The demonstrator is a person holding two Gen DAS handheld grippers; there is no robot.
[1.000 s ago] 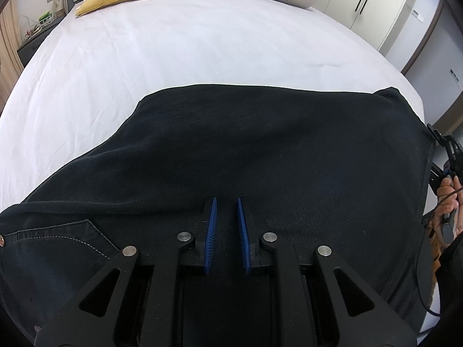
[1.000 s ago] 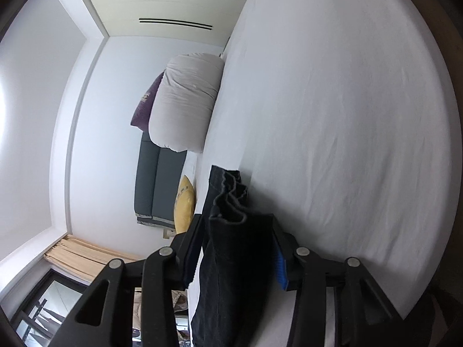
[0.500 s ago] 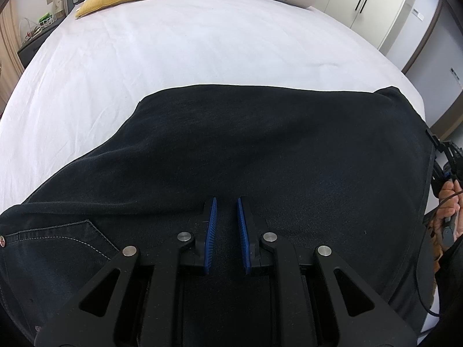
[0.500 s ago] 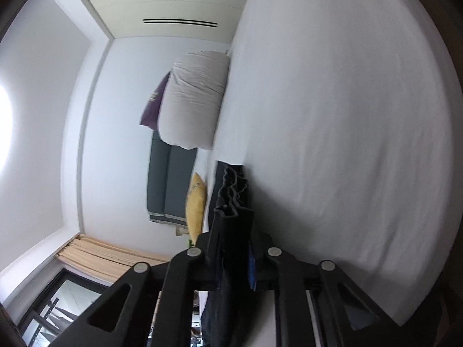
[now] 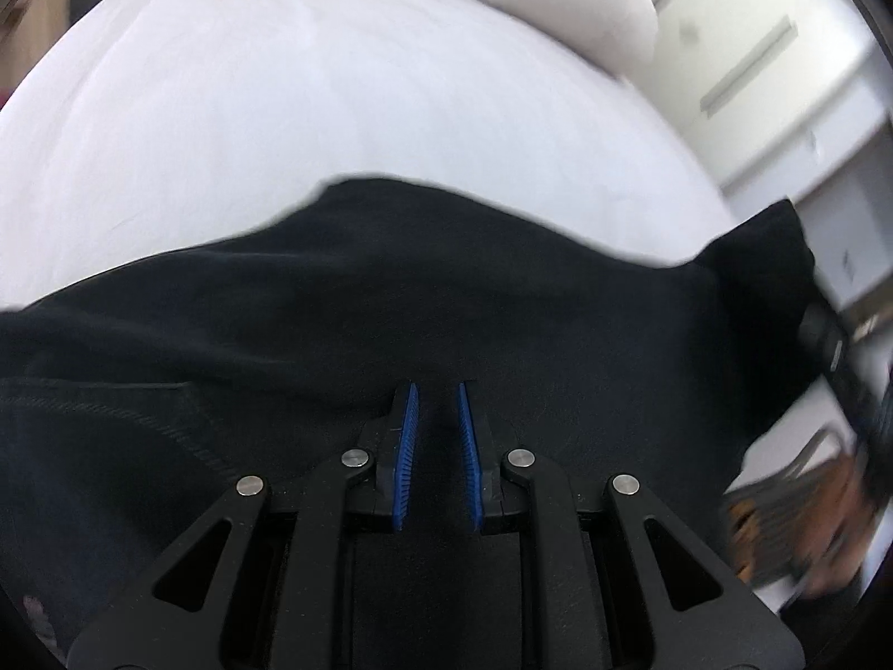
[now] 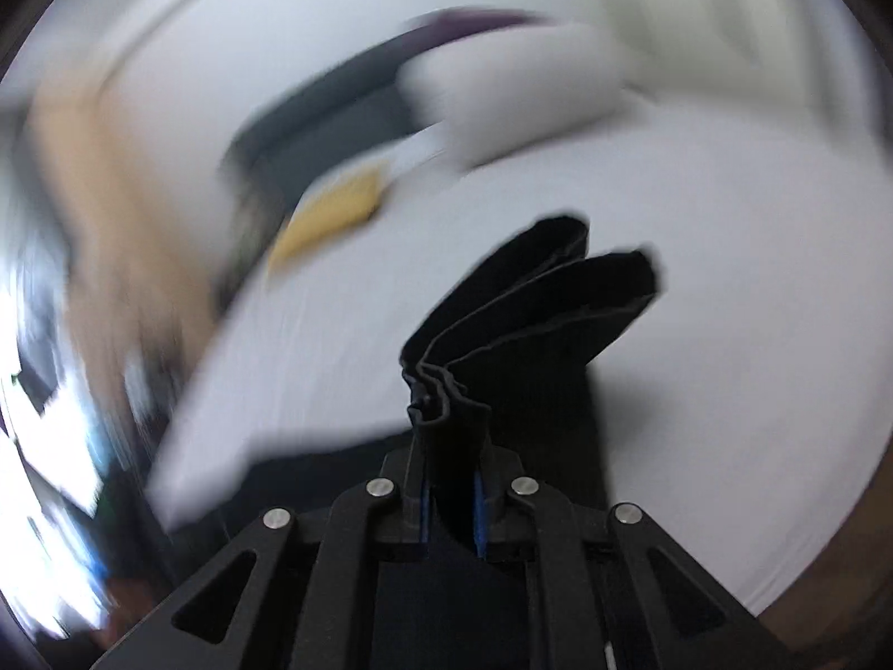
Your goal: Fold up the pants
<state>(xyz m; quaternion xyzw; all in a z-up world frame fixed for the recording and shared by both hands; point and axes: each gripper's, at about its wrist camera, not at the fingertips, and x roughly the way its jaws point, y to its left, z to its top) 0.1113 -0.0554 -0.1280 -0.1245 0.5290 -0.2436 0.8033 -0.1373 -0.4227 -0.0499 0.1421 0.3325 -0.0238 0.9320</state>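
Dark navy pants [image 5: 390, 324] lie spread across the white bed [image 5: 279, 111], a stitched pocket at the lower left. My left gripper [image 5: 435, 391] hovers low over the cloth with its blue pads a narrow gap apart and nothing between them. My right gripper [image 6: 449, 441] is shut on the bunched leg ends of the pants [image 6: 530, 307], which stick up in folded layers above the bed. In the left wrist view that lifted corner of the pants rises at the right edge [image 5: 770, 245].
A yellow cushion [image 6: 329, 218] and a grey-white pillow [image 6: 513, 95] lie at the head of the bed, with a dark headboard behind. White wardrobe doors [image 5: 753, 56] stand to the right. The right wrist view is motion-blurred.
My right gripper closed on the pants' leg ends and swung them up and round, lifting the right corner. My left gripper moved and tilted slightly; its pads stay a narrow gap apart.
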